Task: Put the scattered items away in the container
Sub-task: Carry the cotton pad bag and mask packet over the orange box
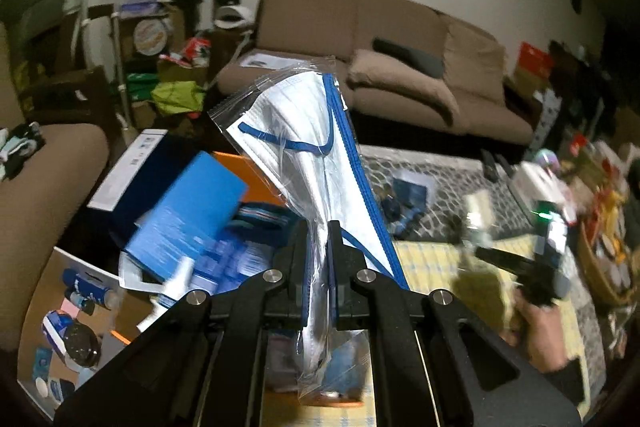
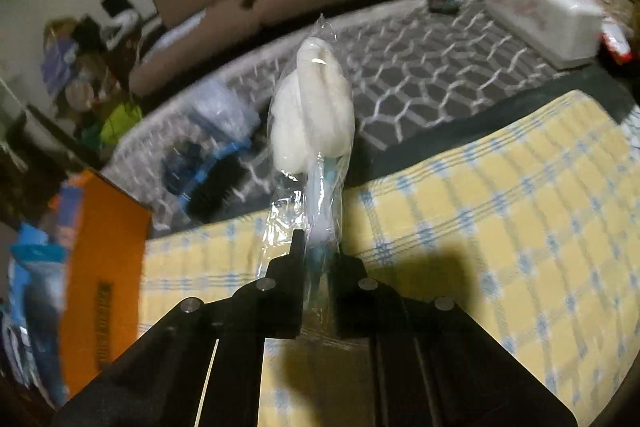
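My left gripper (image 1: pixel 318 243) is shut on a clear bag holding white face masks with blue straps (image 1: pixel 316 147), held up above the orange container (image 1: pixel 236 163). The container holds blue boxes (image 1: pixel 188 211) and other packets. My right gripper (image 2: pixel 316 251) is shut on a clear wrapper holding a white fluffy item on a blue handle (image 2: pixel 316 99), held above the yellow checked cloth (image 2: pixel 480 211). The orange container's side (image 2: pixel 104 267) shows at the left of the right wrist view. The right gripper and hand also show in the left wrist view (image 1: pixel 536 267).
A brown sofa (image 1: pixel 380 67) stands behind a grey patterned rug (image 2: pixel 420 67). A white tissue pack (image 2: pixel 540 15) lies on the rug at the right. A cardboard box with small items (image 1: pixel 72 303) sits at the lower left. Blue packets (image 2: pixel 208 155) lie on the rug.
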### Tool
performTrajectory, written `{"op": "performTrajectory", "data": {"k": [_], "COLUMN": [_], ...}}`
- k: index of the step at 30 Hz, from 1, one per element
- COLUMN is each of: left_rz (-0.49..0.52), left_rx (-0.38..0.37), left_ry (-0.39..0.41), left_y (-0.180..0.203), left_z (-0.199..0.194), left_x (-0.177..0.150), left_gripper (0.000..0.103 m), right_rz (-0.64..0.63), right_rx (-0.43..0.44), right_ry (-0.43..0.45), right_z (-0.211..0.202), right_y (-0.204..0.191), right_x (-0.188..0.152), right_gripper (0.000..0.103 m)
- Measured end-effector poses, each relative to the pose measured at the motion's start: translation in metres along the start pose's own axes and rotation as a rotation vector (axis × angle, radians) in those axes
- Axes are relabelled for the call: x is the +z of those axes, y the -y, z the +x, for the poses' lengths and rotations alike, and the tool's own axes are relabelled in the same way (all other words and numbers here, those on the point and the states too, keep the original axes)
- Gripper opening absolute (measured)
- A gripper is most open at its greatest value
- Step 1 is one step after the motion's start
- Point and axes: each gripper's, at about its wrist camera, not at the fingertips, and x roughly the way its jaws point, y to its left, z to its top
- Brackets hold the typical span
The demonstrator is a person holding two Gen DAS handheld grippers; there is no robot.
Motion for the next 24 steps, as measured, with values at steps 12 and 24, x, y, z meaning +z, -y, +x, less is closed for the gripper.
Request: {"op": "performTrajectory", "data": {"k": [12,24], "left_rz": [-0.073,-0.091], "left_rx": [0.018,0.077], "left_ry": [0.126,0.102], "left_y": [-0.063,-0.092], "left_z": [-0.033,-0.031], "left_x": [0.028,0.029], "left_gripper": [0.006,0.006], "right_rz": [-0.142,-0.473], "right_rx": [0.160,0.090], "right_ry": [0.149,0.079], "right_z": [-0.125,-0.120], "right_y": [-0.101,-0.191], "right_x": [0.010,-0.048], "right_gripper": [0.009,0.009]}}
